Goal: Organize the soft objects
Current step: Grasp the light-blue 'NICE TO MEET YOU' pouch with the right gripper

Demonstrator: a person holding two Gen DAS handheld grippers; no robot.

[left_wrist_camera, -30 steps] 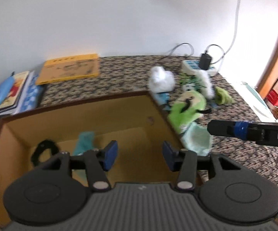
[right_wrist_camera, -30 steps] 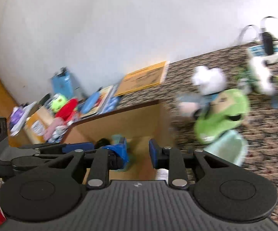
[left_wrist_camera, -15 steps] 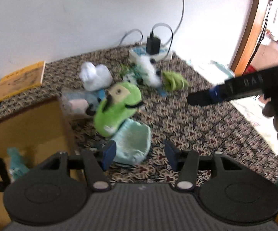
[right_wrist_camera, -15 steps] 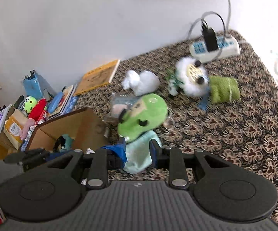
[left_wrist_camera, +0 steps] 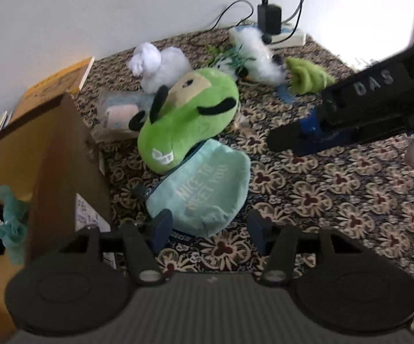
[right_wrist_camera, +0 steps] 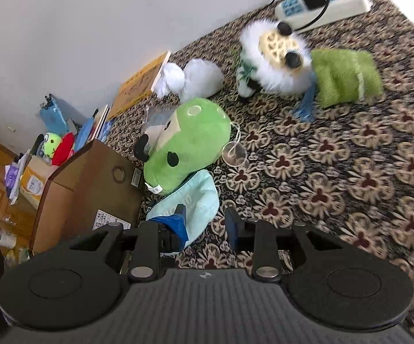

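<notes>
Mint pouch [left_wrist_camera: 204, 189] lies just ahead of the left tool [left_wrist_camera: 209, 230], its empty jaws opening.

Bright green plush toy [left_wrist_camera: 188, 117] with black patches and a tan face, lying at centre frame. Below it, a pale mint pouch [left_wrist_camera: 207, 189] with lighter lettering. The cloth [right_wrist_camera: 335, 172] underneath is dark with cream-and-maroon flower motifs (busy stuff). Upper centre, a fluffy white toy [right_wrist_camera: 272, 66] beside a folded lime-green towel [right_wrist_camera: 347, 77]. Brown cardboard box [left_wrist_camera: 52, 154] at left; blue pads on black fingers [left_wrist_camera: 162, 228].
</notes>
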